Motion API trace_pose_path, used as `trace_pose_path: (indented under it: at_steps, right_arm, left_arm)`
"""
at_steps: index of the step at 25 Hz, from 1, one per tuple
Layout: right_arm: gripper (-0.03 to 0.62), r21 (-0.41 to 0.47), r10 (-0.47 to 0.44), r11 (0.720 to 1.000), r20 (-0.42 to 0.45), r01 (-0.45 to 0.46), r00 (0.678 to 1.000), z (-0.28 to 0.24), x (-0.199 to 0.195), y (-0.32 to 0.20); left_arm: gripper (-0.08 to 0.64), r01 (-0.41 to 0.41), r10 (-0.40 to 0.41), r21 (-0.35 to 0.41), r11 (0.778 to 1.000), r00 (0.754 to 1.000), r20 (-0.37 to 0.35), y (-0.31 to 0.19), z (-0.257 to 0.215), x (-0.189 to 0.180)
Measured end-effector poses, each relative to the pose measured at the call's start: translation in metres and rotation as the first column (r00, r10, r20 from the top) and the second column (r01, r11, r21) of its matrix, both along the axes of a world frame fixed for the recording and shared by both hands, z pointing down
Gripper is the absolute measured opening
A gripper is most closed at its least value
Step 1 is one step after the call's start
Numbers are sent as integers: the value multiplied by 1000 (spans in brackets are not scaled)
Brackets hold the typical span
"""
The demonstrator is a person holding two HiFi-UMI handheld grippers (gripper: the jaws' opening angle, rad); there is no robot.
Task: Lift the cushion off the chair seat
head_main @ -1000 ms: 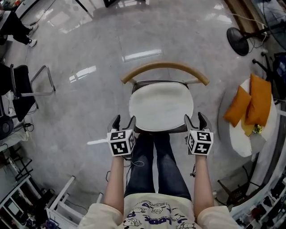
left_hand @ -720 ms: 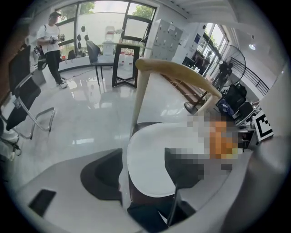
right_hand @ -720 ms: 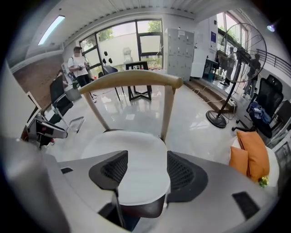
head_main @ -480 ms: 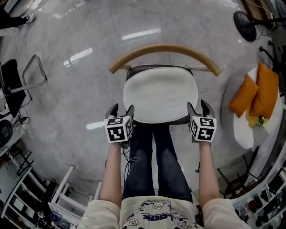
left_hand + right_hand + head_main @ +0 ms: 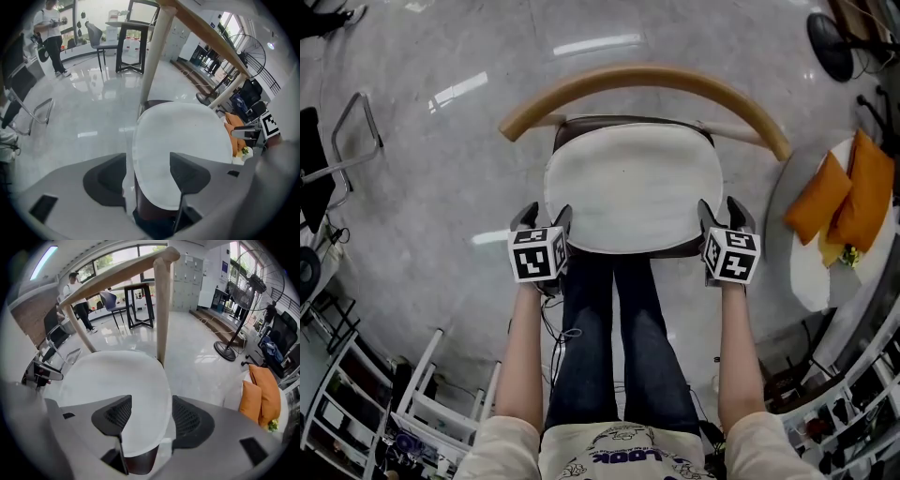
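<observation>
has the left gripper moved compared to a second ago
Yes. Against the cushion, the left gripper has crept forward along its left front corner, toward the wooden backrest. Its open jaws straddle the cushion's edge.

Open office or studio space, glossy stone floor (image 5: 422, 187), tall windows (image 5: 112, 256), grey lockers (image 5: 185, 282), standing fan (image 5: 246, 289), high table (image 5: 124, 23), office chair (image 5: 281, 329), cluttered shelves (image 5: 356, 412).

Head view overhead, both gripper views share cushion (image 5: 630, 187)
</observation>
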State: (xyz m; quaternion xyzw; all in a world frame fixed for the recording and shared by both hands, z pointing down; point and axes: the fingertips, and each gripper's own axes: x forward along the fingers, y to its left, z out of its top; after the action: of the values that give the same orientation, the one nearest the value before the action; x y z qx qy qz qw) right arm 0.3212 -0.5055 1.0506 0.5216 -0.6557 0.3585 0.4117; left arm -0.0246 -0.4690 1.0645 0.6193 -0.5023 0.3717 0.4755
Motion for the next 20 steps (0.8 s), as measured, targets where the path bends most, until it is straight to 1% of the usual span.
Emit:
trace_pose_path:
  at_steps: [3,6,9,14,20]
  right_arm:
    - [287,-14,-6,1000,-9,6,1000,17,6,-3]
    - [287,-33,-36,999,-22,35,999,33,10,-6]
    - [290,-48,-59,997,-12,58,998,44,12,-8]
    - [298,-68,-77,994,46,80,996,54,13,-9]
    - [282,-116,-37,992,173,58,984,60,12,-8]
  left_arm:
    - [282,18,-18,-10,1000,1000,2,0,14,-3]
    - [282,31,-31,-17,999,1000,3,0,25,-6]
    - [282,38,-38,-22,999,999,3,-1,33,-5]
    - [279,47,-48,-45,998,999,-11,-1,44,-2]
    - [279,61,-64,-54,997,997,-51,-2,49,0]
